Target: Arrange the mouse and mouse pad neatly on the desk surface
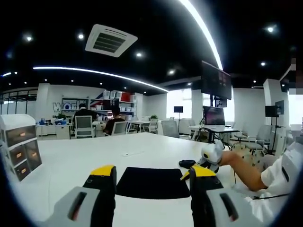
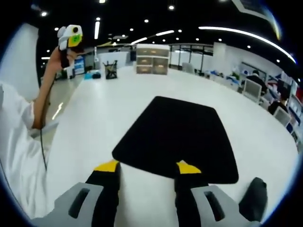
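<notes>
Both grippers, left and right, w/ fingers released, nothing held. Flat black rectangular mouse pad sits skewed on white counter (small black mouse beside it). Next imo: square up pad.

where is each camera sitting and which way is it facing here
Left gripper view: rides the left tongs, held open above the white desk, facing the black mouse pad, the mouse and the office beyond; the person's forearm shows at right.
Right gripper view: rides the right tongs, open, looking along the desk at the pad; the person's raised arm holds the other gripper at upper left.
Shared: desk, mouse pad, mouse.
</notes>
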{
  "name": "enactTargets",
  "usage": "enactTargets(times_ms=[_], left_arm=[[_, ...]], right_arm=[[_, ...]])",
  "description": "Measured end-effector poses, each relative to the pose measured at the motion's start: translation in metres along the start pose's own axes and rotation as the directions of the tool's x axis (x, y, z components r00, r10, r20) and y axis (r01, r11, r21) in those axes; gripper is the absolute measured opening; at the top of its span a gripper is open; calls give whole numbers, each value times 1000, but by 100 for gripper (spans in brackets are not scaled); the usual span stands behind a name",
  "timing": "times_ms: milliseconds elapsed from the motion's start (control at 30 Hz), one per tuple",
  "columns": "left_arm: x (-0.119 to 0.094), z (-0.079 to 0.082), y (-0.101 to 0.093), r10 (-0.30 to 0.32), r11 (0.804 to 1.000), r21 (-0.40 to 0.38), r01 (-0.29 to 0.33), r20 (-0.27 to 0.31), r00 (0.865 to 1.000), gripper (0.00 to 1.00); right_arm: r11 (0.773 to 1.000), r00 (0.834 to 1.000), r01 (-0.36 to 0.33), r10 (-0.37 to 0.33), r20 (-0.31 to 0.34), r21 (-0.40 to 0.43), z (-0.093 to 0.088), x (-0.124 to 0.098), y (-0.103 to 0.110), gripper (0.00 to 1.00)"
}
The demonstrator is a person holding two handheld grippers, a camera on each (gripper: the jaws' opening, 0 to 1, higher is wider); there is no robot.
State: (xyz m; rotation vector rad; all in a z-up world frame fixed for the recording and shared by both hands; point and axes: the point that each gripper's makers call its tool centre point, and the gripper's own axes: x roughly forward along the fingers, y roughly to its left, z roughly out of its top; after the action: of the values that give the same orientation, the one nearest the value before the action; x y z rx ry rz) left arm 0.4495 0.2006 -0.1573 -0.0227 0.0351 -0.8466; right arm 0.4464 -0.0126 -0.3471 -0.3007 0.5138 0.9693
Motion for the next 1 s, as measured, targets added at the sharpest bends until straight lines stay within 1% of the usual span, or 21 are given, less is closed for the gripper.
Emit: enactTargets(times_ms=[133, 500, 633, 800, 833, 867, 900, 1000], left_arm=[[0, 0, 1, 0, 1000, 1, 0, -2, 1000, 62], [0, -1, 3, -1, 1000, 1, 1, -6, 1000, 62], [0, 0, 2, -2, 1000, 1, 2, -5, 1000, 62], [0, 1, 1, -4, 1000, 2, 4, -3, 1000, 62], [0, 0, 1, -4, 1000, 2, 4, -5, 1000, 62], [1, -1, 1, -4, 1000, 2, 4, -8, 1000, 62], [1, -1, 1, -3, 1000, 3, 3, -10, 1000, 62], [1, 0, 1, -5, 1000, 2, 5, -4, 1000, 62]], right_arm=[[1000, 1000, 11, -11, 4, 5, 0, -1, -5, 39], [1000, 1000, 10, -10, 8, 5, 1, 2, -6, 36], [1000, 1000, -2, 2, 8, -3, 1, 3, -5, 30], [1000, 1000, -15, 15, 15, -9, 2, 4, -3, 26], [1000, 1000, -11, 11, 18, -1, 2, 4, -4, 18], [1000, 999, -28, 28, 27, 9, 4, 5, -3, 16], [1000, 1000, -19, 18, 25, 18, 4, 4, -6, 15], [1000, 999, -26, 26, 25, 14, 5, 4, -3, 12]])
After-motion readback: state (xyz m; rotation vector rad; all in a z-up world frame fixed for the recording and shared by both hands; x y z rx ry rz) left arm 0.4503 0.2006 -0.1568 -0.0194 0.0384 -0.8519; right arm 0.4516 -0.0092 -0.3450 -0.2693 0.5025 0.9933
